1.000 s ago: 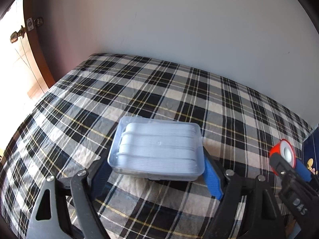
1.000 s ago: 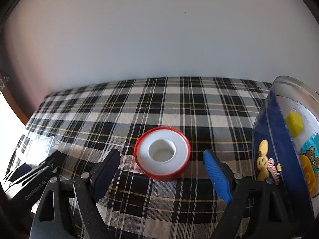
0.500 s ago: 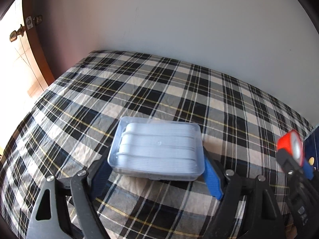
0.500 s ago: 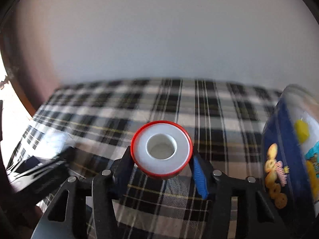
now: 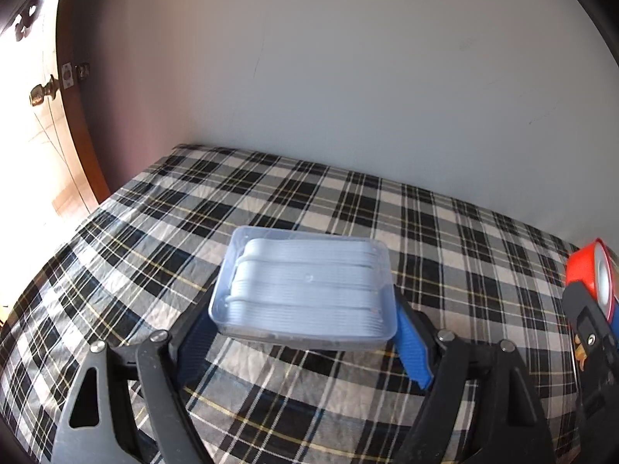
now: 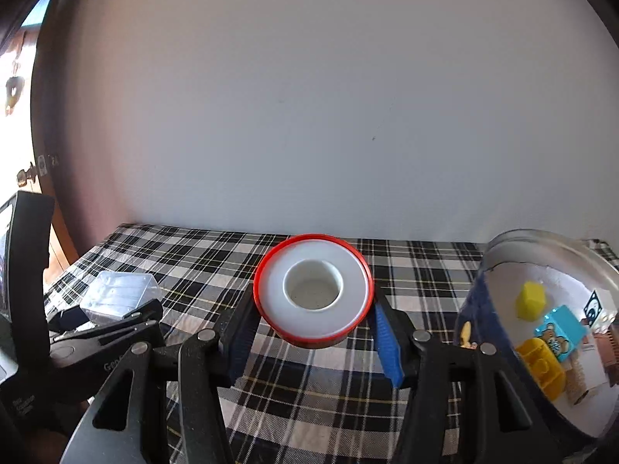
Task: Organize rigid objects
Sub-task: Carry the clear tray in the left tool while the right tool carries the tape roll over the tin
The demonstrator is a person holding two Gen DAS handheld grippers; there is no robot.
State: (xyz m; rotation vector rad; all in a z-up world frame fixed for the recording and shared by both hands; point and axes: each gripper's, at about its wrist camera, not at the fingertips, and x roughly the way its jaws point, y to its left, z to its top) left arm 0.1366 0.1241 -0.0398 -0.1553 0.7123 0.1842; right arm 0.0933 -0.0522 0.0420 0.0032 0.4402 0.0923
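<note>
Black tongs, blue ribbed pads

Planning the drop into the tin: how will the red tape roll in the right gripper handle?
The red tape roll looks rigid, so the fingers shouldn't crush it. Being round, it may roll if released on edge. Its smooth rim could slip.

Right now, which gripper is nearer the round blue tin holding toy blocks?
Right. The right gripper, shut on the red-and-white tape roll, sits just left of the round blue tin. The left gripper, clamping the clear plastic box, is farther left.
</note>
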